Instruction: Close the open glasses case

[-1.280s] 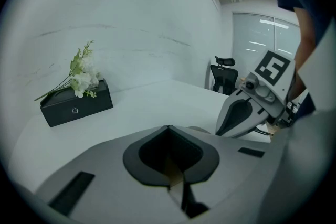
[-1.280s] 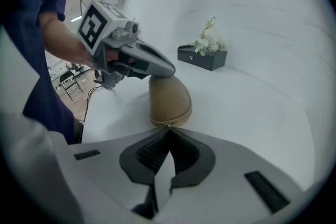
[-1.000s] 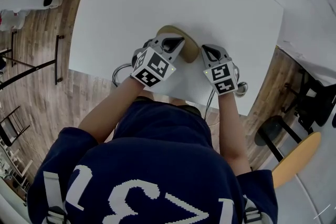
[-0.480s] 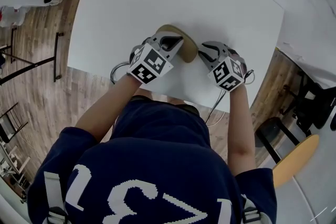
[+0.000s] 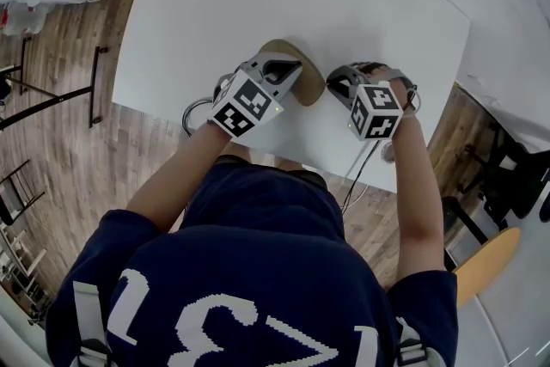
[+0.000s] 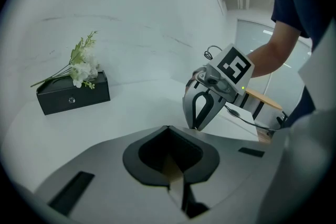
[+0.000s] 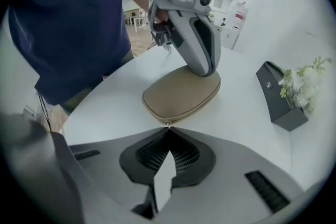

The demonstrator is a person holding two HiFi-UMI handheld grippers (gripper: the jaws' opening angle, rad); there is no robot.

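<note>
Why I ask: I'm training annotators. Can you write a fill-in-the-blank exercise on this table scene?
The tan glasses case lies on the white table with its lid ____.
The left gripper rests its tip on top of the ____.
The right gripper has its jaws ____.
The black box carries white ____.
Missing words: closed; case; shut; flowers.

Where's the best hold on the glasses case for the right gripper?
Likely the small metal tab at the near end of the glasses case, approached from that end: the case lies flat and wide, and the left gripper sits on its far end.
</note>
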